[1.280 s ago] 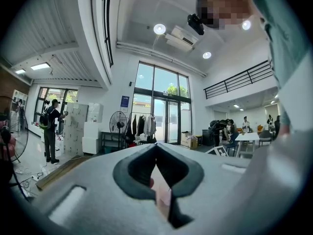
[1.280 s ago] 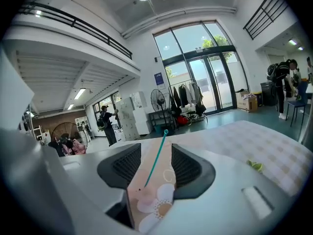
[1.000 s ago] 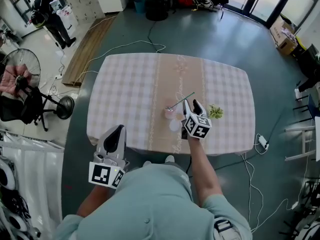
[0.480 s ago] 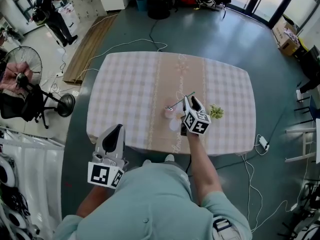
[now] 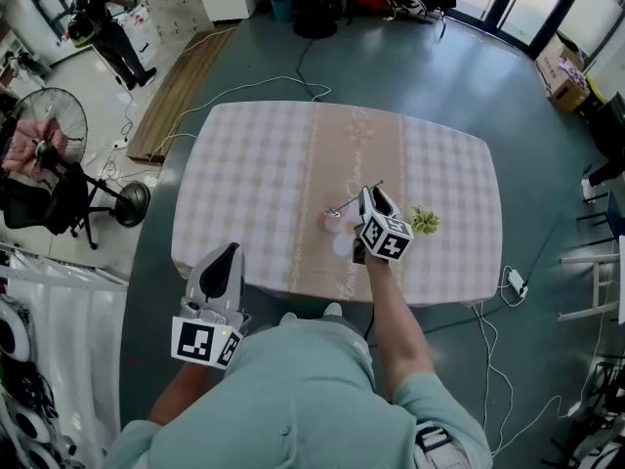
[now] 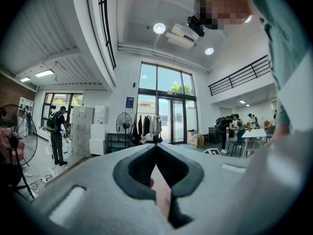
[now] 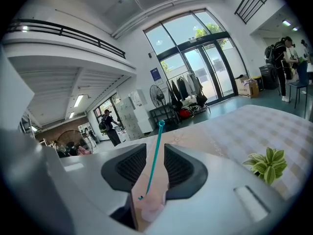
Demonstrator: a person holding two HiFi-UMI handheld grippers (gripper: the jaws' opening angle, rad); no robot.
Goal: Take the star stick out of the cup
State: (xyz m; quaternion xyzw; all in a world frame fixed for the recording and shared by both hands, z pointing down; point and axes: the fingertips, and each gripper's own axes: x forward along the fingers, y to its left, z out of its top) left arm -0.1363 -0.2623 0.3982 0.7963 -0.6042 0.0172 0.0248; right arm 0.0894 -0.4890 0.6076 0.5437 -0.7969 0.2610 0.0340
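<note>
A thin teal star stick (image 5: 355, 197) leans up and to the right out of a small pink cup (image 5: 333, 221) on the checked tablecloth. My right gripper (image 5: 373, 199) sits just right of the cup. In the right gripper view the star stick (image 7: 153, 158) runs up through the gap of the right gripper (image 7: 155, 148), with the pink cup (image 7: 148, 210) low between the jaws. The jaws have just been closing. A slim gap shows on each side of the stick, so the gripper is open. My left gripper (image 5: 227, 259) hangs off the table by my body, and in its own view the left gripper (image 6: 155, 148) is shut on nothing.
A small green plant (image 5: 423, 219) lies on the cloth right of my right gripper, and shows again as the plant (image 7: 266, 163). The table (image 5: 254, 164) stands on a grey floor with cables around it. A fan (image 5: 44, 135) and a person (image 5: 103, 18) are far off to the left.
The right gripper's jaws have narrowed around the stick. The cup, the stick and the left gripper have stayed where they were.
</note>
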